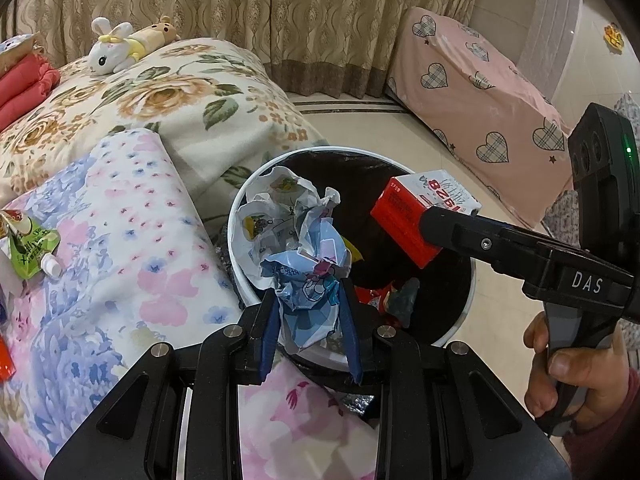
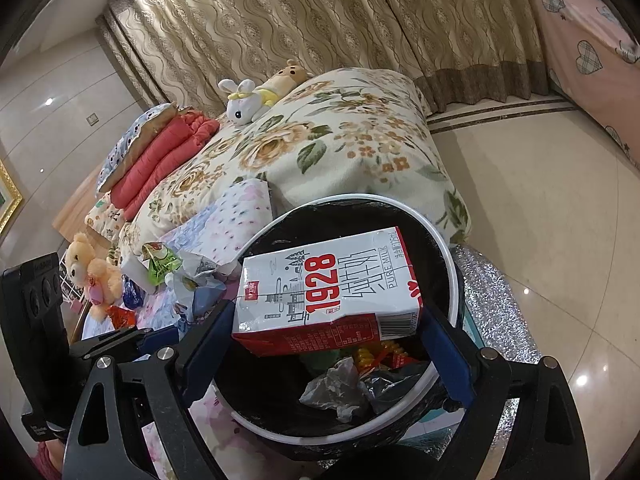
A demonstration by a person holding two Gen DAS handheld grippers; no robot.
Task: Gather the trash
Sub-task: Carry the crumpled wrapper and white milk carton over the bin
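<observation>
Bedside bin [image 2: 440, 240]: milk carton [image 2: 328, 296] lengthwise across right tongs [image 2: 324, 340].

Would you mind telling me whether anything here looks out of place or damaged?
Trash still lies on the bed: a green drink pouch rests on the floral blanket rather than in the trash bin. The milk carton in the right claw is dented along its lower edge.

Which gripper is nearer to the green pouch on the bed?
Left. The left gripper, holding crumpled paper, is beside the bed near the green pouch; the right gripper is farther, over the bin.
</observation>
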